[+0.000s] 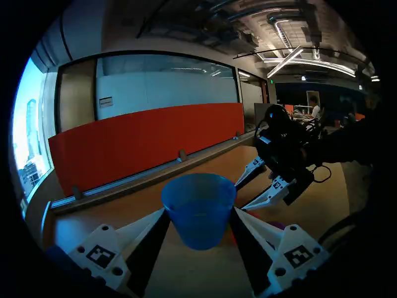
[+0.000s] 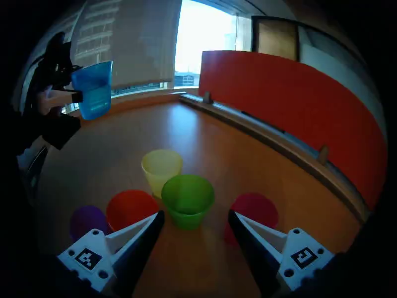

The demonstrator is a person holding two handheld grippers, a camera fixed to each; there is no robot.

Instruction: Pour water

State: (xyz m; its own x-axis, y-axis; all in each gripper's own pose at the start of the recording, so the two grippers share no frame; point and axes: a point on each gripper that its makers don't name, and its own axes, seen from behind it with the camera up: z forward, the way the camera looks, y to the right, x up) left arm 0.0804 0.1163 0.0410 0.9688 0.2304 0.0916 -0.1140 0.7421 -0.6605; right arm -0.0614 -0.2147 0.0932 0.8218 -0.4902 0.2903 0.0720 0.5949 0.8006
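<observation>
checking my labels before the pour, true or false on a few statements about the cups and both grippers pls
1. The left gripper holds the blue cup between its fingers. True.
2. The blue cup is empty. False: there is water in it.
3. The yellow cup stands beside the green cup. True.
4. The right gripper is shut on the green cup. False: its fingers are open, with the cup standing ahead of them.
</observation>
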